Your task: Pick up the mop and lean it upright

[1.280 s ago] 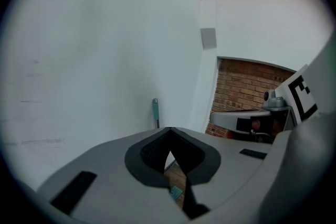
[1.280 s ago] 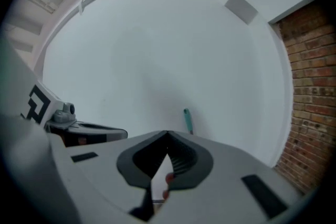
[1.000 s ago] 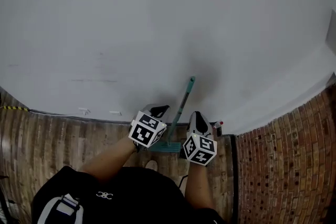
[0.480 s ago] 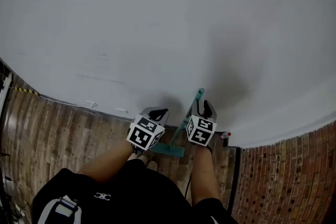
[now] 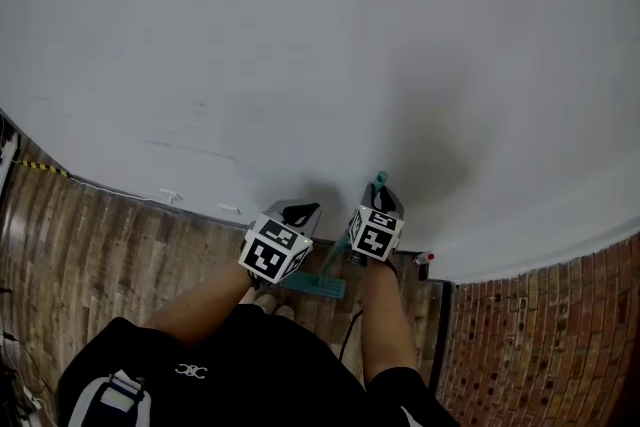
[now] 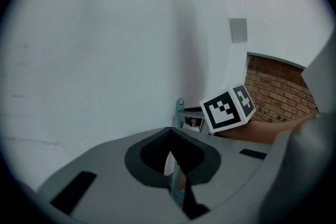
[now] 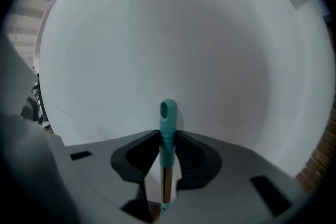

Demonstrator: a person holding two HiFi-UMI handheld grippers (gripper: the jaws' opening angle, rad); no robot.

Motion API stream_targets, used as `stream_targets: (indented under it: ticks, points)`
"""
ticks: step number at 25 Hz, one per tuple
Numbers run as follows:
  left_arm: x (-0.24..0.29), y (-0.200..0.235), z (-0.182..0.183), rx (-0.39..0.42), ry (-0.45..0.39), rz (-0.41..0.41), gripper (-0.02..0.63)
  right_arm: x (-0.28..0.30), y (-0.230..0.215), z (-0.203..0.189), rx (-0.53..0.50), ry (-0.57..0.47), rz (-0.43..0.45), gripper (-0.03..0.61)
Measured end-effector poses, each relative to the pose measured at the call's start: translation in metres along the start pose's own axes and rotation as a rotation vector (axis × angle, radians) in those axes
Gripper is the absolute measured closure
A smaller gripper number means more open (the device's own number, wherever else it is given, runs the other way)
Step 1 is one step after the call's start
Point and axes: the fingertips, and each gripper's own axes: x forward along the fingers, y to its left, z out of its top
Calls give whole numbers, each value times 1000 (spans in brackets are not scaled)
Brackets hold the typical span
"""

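A mop with a teal head on the floor stands nearly upright, and its teal handle tip rests against the white wall. My left gripper is low on the pole, with its jaws drawn in on the pole. My right gripper is up at the teal handle. Its jaws are closing, and the pads touch the grip on both sides. The left gripper view also shows the handle tip beside the right gripper's marker cube.
A white wall fills the view ahead, close to both grippers. Wooden floor runs along its foot and a brick wall rises at the right. A small red-and-white object lies by the corner. A yellow-black strip lies far left.
My right gripper has risen from beside the mop's base to the handle's top and now has the handle between its jaws. The mop stands steeper. The left gripper has hardly moved.
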Motion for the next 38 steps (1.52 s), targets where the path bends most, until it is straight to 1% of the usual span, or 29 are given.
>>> stream_targets:
  ticks: [4, 7, 12, 15, 21, 28, 33, 36, 38]
  points:
    - [-5, 6, -4, -21, -5, 4, 618, -16, 8, -3, 20, -40, 51, 472]
    - [-9, 9, -8, -36, -10, 0, 618, -36, 14, -7, 16, -73, 62, 472]
    - [-8, 2, -16, -33, 3, -30, 618, -77, 15, -21, 66, -105, 86, 472]
    - [-4, -4, -16, -25, 5, -53, 618, -97, 19, -28, 72, -109, 101, 472]
    - [7, -20, -16, -8, 10, -98, 618, -124, 15, -40, 111, -121, 80, 470]
    - [16, -37, -18, 13, 17, -134, 618, -152, 16, -53, 103, -142, 55, 471]
    - [21, -46, -16, 30, 21, -152, 618, -158, 11, -57, 112, -142, 42, 471]
    - [23, -51, -16, 53, 27, -159, 618, -160, 4, -58, 123, -143, 30, 471]
    - [24, -52, -16, 52, 31, -166, 618, -159, 1, -59, 128, -143, 23, 471]
